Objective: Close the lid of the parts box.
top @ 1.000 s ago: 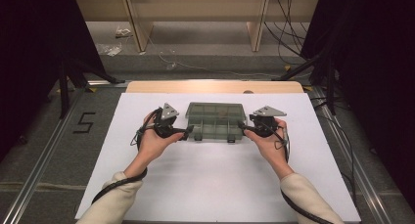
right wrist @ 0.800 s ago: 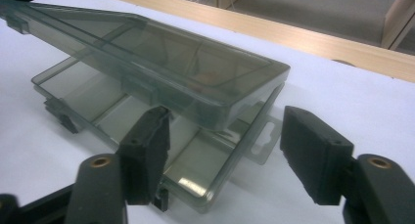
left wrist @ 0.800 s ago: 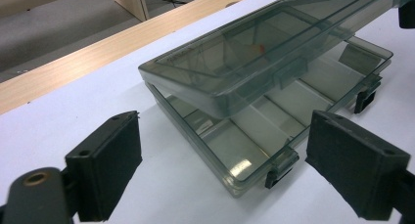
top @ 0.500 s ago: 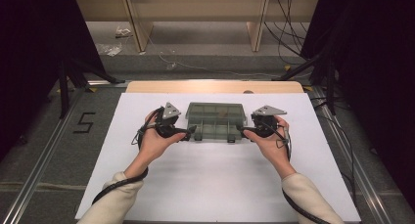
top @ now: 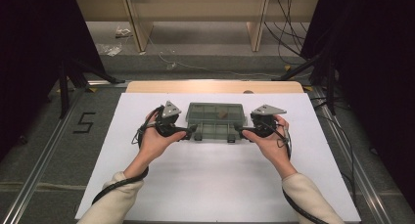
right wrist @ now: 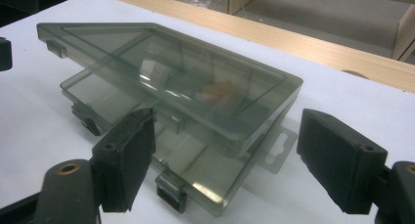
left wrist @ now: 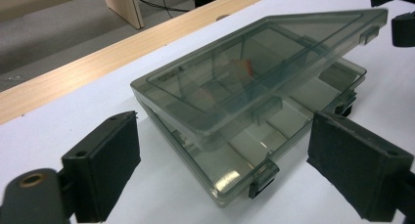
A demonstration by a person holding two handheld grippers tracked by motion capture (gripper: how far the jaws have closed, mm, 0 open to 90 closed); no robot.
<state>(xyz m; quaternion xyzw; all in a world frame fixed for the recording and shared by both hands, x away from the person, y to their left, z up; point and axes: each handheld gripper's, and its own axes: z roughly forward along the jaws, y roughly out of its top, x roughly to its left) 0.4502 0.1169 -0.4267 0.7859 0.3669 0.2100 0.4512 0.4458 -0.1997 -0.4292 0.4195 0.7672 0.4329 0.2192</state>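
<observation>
High view: smoky clear box sits mid-surface on the white sheet, near the far wood edge. Left gripper at its near-left corner, right gripper at near-right, both aimed inward at the front latch side. One hand behind each, forearms coming in from below. Small tan item inside, toward the back. Flanking both corners looks meant to lift the lid evenly w/o skewing the box, as a guess.

Left gripper view: jaws spread wide, nothing between the pads; box lies ahead of them. Lid is raised at the front, hinged at the back, base flat on the surface. Latch on the base's front rim hangs free, so prob. already unclipped. Orange-ish item seen through the lid, blurred.

Right gripper view: jaws also spread, empty, either side of the near corner. Lid tilted up over the base, second latch loose, hang tab sticking out the side. What props the lid up can't be told
</observation>
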